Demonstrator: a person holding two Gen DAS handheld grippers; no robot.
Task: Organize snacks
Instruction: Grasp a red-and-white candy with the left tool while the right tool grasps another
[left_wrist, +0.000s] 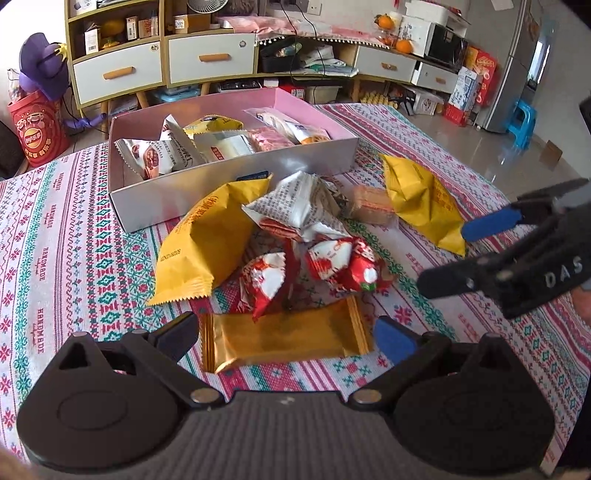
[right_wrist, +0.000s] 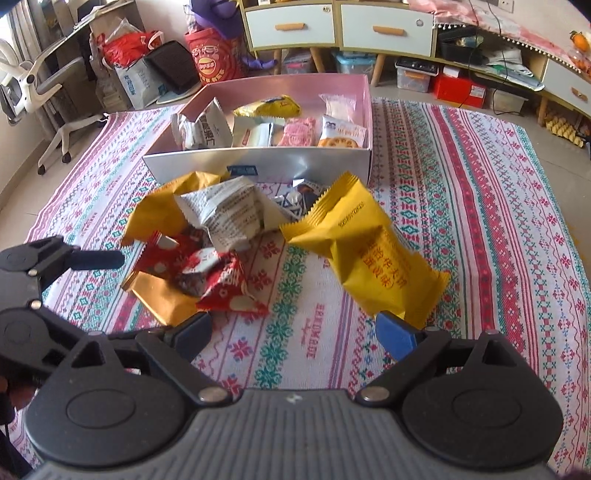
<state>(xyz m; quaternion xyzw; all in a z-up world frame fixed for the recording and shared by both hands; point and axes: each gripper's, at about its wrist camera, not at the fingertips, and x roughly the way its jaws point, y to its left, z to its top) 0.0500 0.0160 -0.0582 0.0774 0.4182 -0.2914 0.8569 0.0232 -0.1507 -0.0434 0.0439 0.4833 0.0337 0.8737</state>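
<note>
Two yellow packets (left_wrist: 201, 240) — one box (left_wrist: 236, 184).

1. Left tongs (left_wrist: 286, 334): jaws spread wide, nothing clamped between them; seen low over the worktop in the left wrist view.
2. Left fingertips: black pad (left_wrist: 181, 328) on the left side, blue pad (left_wrist: 393, 338) on the right.
3. Right tongs (right_wrist: 293, 332): jaws likewise spread wide, nothing held between them.
4. Right tongs are also seen in the left wrist view, entering from the right edge, fingers pointed left, one blue tip (left_wrist: 491, 223) above one black tip (left_wrist: 448, 275), a clear gap between.
5. Left tongs are seen at the left edge of the right wrist view, one dark finger (right_wrist: 98, 259) pointed right.
</note>
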